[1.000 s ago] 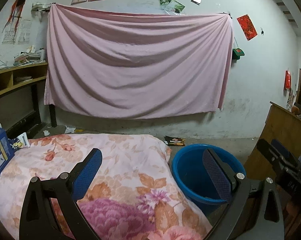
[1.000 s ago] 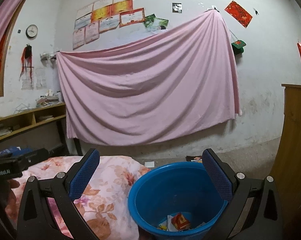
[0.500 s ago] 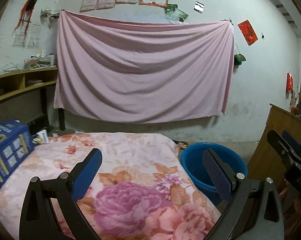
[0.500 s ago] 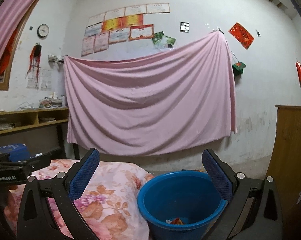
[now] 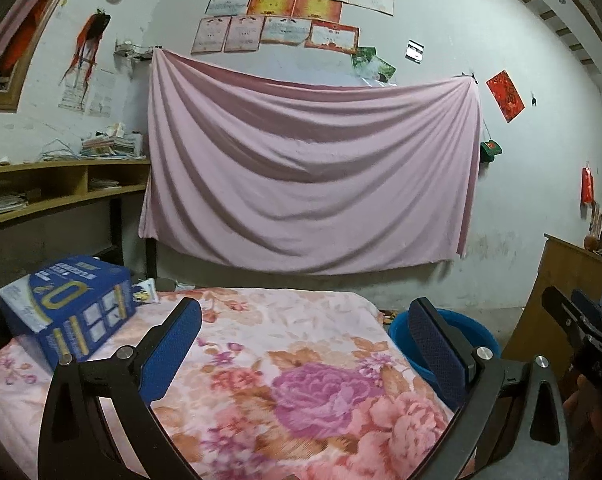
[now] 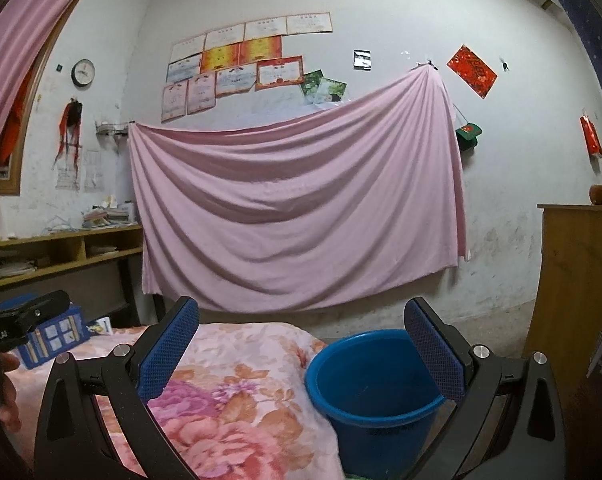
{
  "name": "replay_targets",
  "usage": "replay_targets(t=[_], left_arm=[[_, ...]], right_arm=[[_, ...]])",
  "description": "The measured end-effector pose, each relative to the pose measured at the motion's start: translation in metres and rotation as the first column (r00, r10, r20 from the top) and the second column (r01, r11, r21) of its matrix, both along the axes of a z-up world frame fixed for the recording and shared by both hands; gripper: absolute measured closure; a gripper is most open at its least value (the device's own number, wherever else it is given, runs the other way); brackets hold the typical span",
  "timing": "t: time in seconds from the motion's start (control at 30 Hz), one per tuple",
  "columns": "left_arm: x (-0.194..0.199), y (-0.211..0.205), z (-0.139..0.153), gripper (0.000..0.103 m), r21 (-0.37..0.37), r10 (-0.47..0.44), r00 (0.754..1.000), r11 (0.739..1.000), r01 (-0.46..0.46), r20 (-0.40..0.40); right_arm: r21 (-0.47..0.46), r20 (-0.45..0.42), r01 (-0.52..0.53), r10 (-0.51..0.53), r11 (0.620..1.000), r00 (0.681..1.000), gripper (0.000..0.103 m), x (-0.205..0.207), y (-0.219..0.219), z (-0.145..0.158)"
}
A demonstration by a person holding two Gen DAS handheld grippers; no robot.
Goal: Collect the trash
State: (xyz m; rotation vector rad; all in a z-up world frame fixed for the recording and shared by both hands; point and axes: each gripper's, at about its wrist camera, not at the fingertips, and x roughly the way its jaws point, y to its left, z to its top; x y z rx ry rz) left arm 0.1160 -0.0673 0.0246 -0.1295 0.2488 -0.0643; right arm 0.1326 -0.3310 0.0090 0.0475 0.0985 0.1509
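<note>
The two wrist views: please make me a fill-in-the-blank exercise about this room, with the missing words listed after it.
1. The bucket beside the bed is ____ in colour.
2. The blue box lies on the flowered ____.
3. Both the left gripper and the right gripper have their jaws ____, holding nothing.
4. The round thing high on the wall, left of the certificates, is a ____.

Missing words: blue; blanket; open; clock

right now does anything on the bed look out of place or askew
Yes: a blue carton sits tilted at the far left corner of the floral quilt, with a small wrapper or packet lying just behind it. The blue bucket stands upright beside the bed. Nothing looks spilled.
</note>
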Motion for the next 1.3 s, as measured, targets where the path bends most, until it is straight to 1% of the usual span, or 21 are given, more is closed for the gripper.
replay_targets(t=[0.33,0.47,0.53,0.7,0.97,1.17,1.3], left_arm=[[-0.046,0.024,-0.011,0.002,0.026,0.005,1.000,1.000,-0.005,-0.005],[-0.065,0.031,-0.017,0.002,0.028,0.024,1.000,0.999,-0.024,0.002],[-0.072,0.035,-0.020,0.002,0.033,0.031,0.999,0.999,-0.032,0.008],[-0.088,0.041,-0.026,0.002,0.061,0.045,0.999,0.997,-0.046,0.021],[-0.098,0.040,-0.043,0.002,0.084,0.059,0.997,0.995,-0.063,0.044],[-0.091,0.042,-0.060,0.002,0.081,0.072,0.997,0.994,-0.072,0.004],[-0.090,0.041,-0.063,0.002,0.085,0.071,0.997,0.994,-0.071,0.008]], right_arm=[[0.010,-0.013,0.005,-0.005,1.000,1.000,0.000,-0.035,0.028,-0.007],[0.009,0.003,0.008,-0.008,1.000,1.000,0.000,-0.052,0.039,-0.009],[0.018,0.006,-0.004,0.003,1.000,1.000,0.000,-0.058,0.043,-0.010],[0.006,-0.009,-0.034,0.034,0.999,0.999,0.000,-0.065,0.059,-0.014],[0.011,-0.030,-0.033,0.033,0.999,0.999,0.000,-0.071,0.072,-0.027],[-0.011,-0.046,-0.023,0.023,1.000,0.999,0.000,-0.070,0.074,-0.037],[-0.025,-0.063,-0.033,0.032,0.999,0.998,0.000,-0.068,0.078,-0.042]])
